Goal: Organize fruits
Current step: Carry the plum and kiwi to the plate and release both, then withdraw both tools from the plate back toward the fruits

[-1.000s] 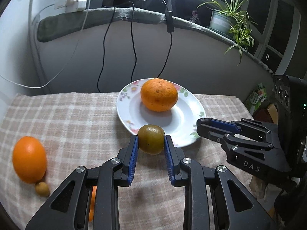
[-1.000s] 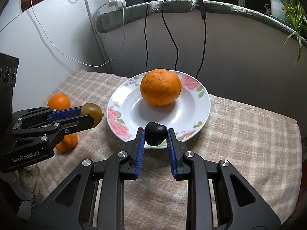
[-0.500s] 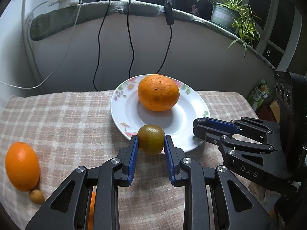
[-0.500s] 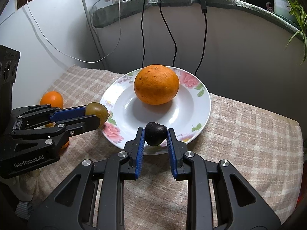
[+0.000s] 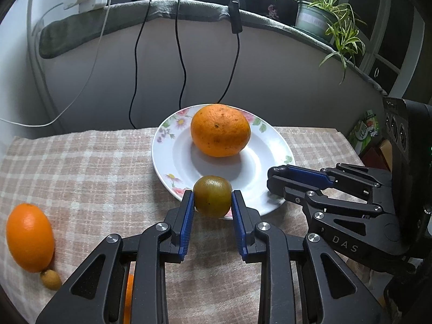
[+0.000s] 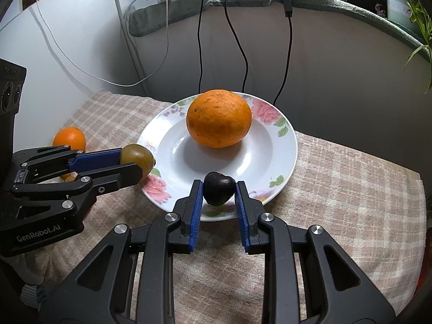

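A white flowered plate [image 5: 172,159] [image 6: 270,156] on the checked cloth holds a big orange [image 5: 220,129] [image 6: 218,118]. My left gripper [image 5: 212,198] [image 6: 135,162] has a small green-brown fruit [image 5: 212,195] [image 6: 136,159] between its blue pads at the plate's near-left rim. Its jaws are opening slightly, and the pads still touch the fruit. My right gripper [image 6: 218,189] [image 5: 275,178] is shut on a small dark, almost black fruit [image 6: 218,191] above the plate's near rim. In the left wrist view that dark fruit is hidden.
A loose orange [image 5: 28,240] [image 6: 69,137] and a small brown fruit [image 5: 50,279] lie on the cloth at the left. Another orange [image 5: 129,291] shows under my left gripper. Cables hang down the grey wall behind the plate. A potted plant [image 5: 318,19] stands on the ledge.
Both grippers keep their fruits. The left gripper with the green-brown fruit has edged a little toward the plate's rim. The right gripper stays where it was.
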### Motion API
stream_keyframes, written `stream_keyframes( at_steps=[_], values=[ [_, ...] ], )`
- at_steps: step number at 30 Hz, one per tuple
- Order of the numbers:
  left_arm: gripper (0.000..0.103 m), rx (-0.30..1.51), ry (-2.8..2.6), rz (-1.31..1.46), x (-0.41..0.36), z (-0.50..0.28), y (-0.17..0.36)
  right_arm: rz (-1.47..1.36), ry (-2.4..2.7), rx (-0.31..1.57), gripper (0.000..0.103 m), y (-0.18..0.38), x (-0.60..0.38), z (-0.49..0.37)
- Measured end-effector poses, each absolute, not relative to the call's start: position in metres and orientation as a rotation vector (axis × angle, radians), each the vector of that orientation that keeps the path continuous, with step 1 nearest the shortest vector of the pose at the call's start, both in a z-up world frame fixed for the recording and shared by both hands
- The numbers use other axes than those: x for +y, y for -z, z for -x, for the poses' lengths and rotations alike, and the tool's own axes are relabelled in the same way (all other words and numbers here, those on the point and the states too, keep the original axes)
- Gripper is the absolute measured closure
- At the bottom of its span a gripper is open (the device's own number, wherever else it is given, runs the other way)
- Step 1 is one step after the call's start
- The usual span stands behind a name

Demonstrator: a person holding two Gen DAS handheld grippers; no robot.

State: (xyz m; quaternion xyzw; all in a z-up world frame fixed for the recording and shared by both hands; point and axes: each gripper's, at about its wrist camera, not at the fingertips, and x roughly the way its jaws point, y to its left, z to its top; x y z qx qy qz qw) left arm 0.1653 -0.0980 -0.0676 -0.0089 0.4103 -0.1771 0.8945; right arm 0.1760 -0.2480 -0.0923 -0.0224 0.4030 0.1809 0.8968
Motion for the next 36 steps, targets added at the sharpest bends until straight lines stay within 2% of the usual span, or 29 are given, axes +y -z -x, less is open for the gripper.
stream_keyframes(
  at_steps=[3, 5, 7, 9, 10, 14, 25, 36],
  values=[
    [0.07, 0.85, 0.367, 0.018, -0.099, -0.166, 0.067, 0.043, -0.372, 0.838, 0.073, 0.093, -0.25, -0.177],
    [0.057, 0.844, 0.364, 0.02, -0.098, -0.165, 0.066, 0.041, -0.367, 0.834, 0.056, 0.093, -0.25, -0.177],
    [0.052, 0.835, 0.36, 0.02, -0.097, -0.164, 0.064, 0.041, -0.363, 0.827, 0.053, 0.092, -0.251, -0.177],
    [0.042, 0.832, 0.354, 0.024, -0.096, -0.164, 0.063, 0.039, -0.361, 0.828, 0.053, 0.092, -0.253, -0.177],
    [0.041, 0.83, 0.354, 0.027, -0.096, -0.163, 0.063, 0.039, -0.359, 0.829, 0.052, 0.092, -0.252, -0.177],
    [0.035, 0.828, 0.35, 0.024, -0.095, -0.162, 0.062, 0.036, -0.352, 0.823, 0.038, 0.091, -0.253, -0.176],
    [0.035, 0.81, 0.344, 0.023, -0.094, -0.154, 0.054, 0.04, -0.34, 0.811, 0.028, 0.083, -0.253, -0.17],
    [0.035, 0.778, 0.325, 0.028, -0.085, -0.132, 0.039, 0.042, -0.351, 0.81, 0.028, 0.074, -0.249, -0.155]
  ],
)
